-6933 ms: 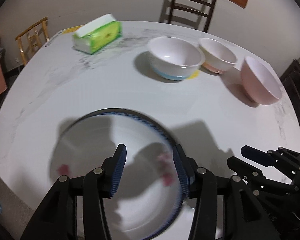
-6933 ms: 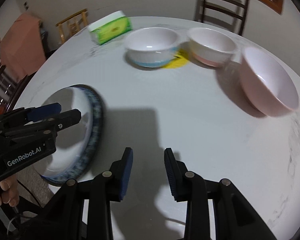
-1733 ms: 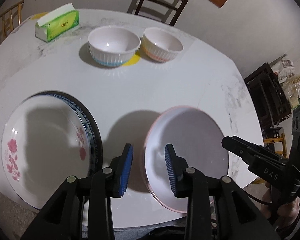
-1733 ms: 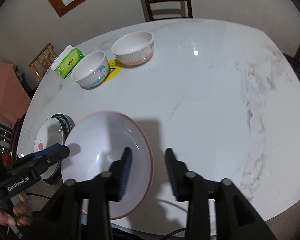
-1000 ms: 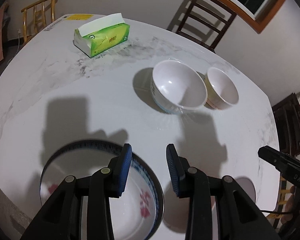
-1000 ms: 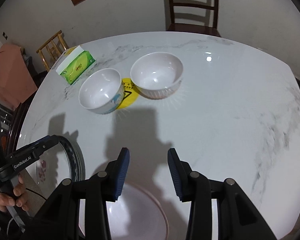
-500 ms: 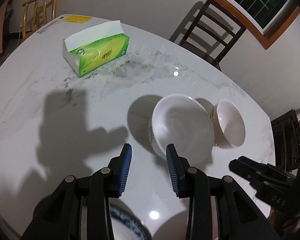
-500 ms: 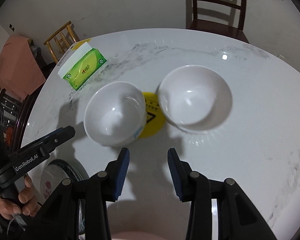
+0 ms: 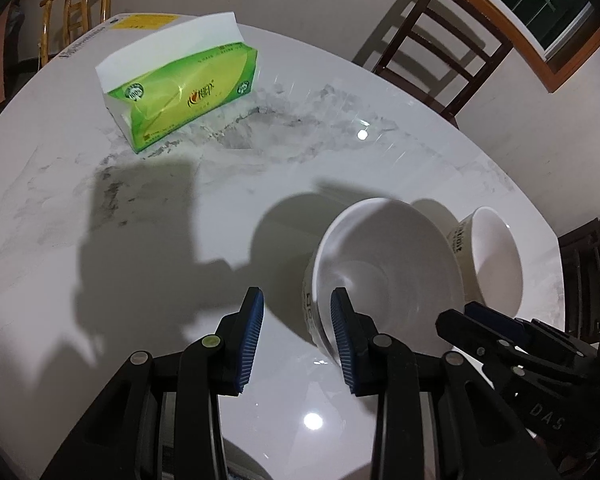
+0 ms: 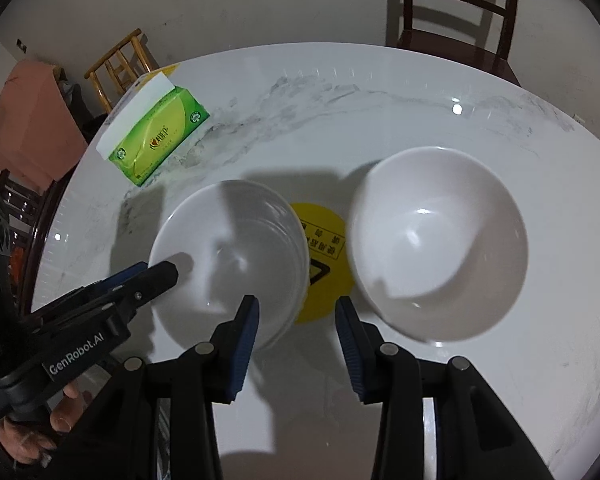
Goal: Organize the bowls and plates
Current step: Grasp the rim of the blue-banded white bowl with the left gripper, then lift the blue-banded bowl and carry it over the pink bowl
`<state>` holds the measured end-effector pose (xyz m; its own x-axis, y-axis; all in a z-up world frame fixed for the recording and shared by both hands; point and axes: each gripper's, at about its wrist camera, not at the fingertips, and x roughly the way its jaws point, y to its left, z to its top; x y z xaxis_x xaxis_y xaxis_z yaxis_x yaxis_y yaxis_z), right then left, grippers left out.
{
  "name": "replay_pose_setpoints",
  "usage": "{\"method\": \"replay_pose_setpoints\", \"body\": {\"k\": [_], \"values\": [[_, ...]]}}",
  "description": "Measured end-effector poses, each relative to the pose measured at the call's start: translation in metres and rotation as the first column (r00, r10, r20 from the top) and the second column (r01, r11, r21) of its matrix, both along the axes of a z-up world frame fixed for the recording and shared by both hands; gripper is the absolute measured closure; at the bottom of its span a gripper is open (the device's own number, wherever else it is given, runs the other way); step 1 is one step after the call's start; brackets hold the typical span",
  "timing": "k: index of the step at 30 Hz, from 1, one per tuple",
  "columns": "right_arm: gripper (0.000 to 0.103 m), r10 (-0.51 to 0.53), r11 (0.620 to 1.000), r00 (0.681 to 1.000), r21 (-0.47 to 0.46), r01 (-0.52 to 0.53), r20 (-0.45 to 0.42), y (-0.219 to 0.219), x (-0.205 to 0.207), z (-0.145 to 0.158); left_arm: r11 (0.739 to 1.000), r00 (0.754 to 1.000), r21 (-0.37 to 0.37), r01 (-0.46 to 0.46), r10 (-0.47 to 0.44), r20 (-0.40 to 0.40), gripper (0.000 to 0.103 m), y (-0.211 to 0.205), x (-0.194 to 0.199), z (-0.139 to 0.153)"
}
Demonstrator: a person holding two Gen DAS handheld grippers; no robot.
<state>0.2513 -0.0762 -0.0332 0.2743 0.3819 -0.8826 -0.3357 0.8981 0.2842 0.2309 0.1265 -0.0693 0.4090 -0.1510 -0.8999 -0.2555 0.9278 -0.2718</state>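
Two white bowls stand side by side on the white marble table. In the left wrist view the left bowl is close by, with the right bowl behind it. My left gripper is open, its right finger at that bowl's near left wall, with nothing gripped. Seen from the right wrist, my right gripper is open over a round yellow sticker, between the left bowl and the right bowl. The left gripper's fingertips reach the left bowl's left rim.
A green tissue pack lies at the far left of the table. A dark wooden chair stands behind the table, and a light wooden chair stands at the far left. A person's hand holds the left gripper.
Both grippers have moved forward and down toward the two white bowls, which now look much larger. The flowered plate and the pink bowl have slipped out of view below. Both openings are unchanged.
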Motion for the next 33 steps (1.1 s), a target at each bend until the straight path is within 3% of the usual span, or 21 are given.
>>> {"method": "replay_pose_setpoints", "body": {"k": [4, 11, 21, 33], "values": [[0.063, -0.002, 1.0, 1.0, -0.024, 0.002, -0.001, 0.004, 0.006, -0.008, 1.0, 1.0, 0.002, 0.013, -0.013, -0.018, 0.074, -0.003, 0.004, -0.009], [0.085, 0.002, 1.0, 1.0, 0.005, -0.002, -0.023, 0.008, 0.012, -0.018, 0.999, 0.999, -0.013, 0.042, -0.043, -0.017, 0.088, -0.009, 0.009, -0.016], [0.089, -0.02, 1.0, 1.0, -0.003, 0.02, -0.017, -0.002, 0.005, -0.014, 0.996, 0.996, 0.011, 0.089, -0.089, -0.015, 0.089, -0.028, 0.004, -0.007], [0.089, -0.08, 0.997, 0.995, -0.019, 0.081, 0.062, -0.054, -0.039, 0.025, 0.978, 0.978, 0.044, 0.206, -0.208, 0.029, 0.089, -0.085, -0.024, 0.031]]}}
